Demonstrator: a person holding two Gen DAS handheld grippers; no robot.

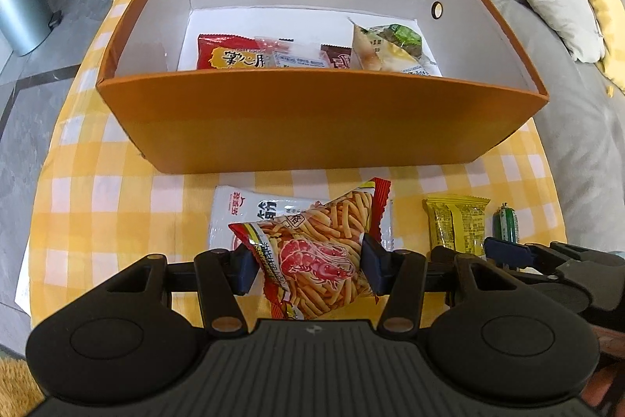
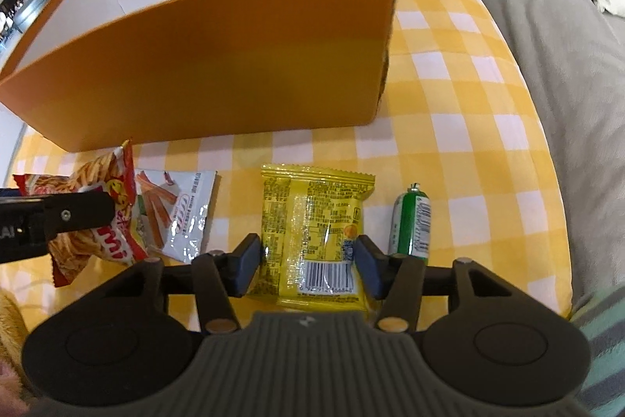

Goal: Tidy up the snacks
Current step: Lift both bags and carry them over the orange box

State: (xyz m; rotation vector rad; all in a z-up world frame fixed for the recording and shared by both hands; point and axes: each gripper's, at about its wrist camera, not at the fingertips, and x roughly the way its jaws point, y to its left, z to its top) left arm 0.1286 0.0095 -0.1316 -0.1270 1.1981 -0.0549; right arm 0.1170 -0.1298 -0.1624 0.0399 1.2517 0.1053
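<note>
Left gripper (image 1: pixel 310 266): jaws closed on crinkled red-and-orange shrimp-stick snack bag (image 1: pixel 316 256), held over white foil snack packet (image 1: pixel 234 210). Right gripper (image 2: pixel 308 262): fingers bracket flat yellow plastic-wrapped snack packet (image 2: pixel 314 221) lying on yellow-and-white checked tablecloth (image 2: pixel 468 127); whether they pinch it, cannot tell. Small green cylindrical candy roll (image 2: pixel 412 225) just beside that packet. Beyond: open orange cardboard box with white interior (image 1: pixel 312 120), several snack packets on its floor.

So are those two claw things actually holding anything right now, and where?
Left gripper pinches the shrimp chips bag across its middle. Right gripper straddles the yellow packet; whether gripped, unclear.
</note>
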